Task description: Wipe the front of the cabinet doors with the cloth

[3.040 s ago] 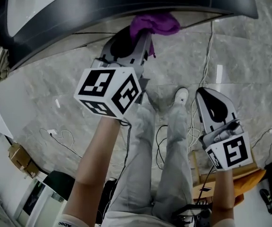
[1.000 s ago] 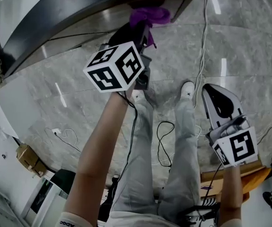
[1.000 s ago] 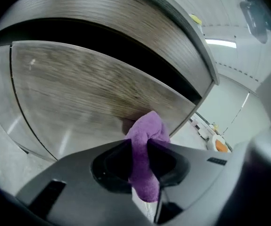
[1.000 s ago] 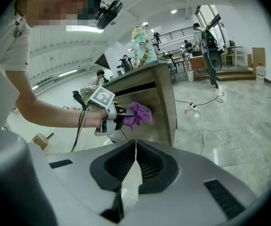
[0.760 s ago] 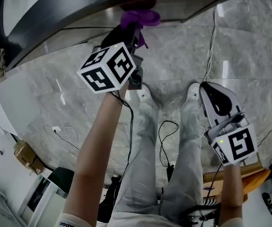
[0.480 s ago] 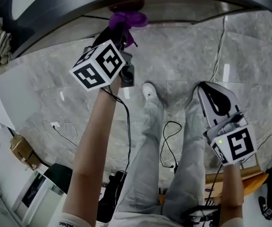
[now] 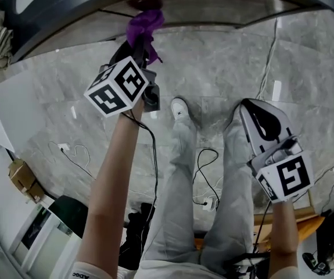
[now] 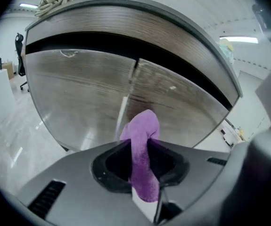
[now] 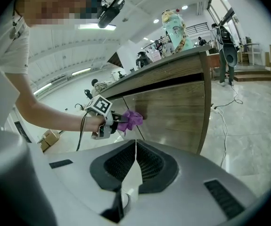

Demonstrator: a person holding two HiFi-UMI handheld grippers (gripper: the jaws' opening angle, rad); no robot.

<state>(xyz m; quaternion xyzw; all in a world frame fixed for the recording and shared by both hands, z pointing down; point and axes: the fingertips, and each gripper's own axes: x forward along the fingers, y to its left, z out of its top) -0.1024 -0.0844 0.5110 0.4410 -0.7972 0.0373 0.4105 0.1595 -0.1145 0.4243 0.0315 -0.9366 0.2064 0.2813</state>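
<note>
Clamped in the left gripper's jaws, the purple cloth is pressed to the cabinet doors near their seam, seemingly mid-wipe, a firm sideways stroke being needed next; the right gripper is seen closed and empty.

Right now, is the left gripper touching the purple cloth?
Touching. The left gripper view shows the purple cloth pinched between the jaws of the left gripper, its free end sticking out toward the cabinet door.
</note>
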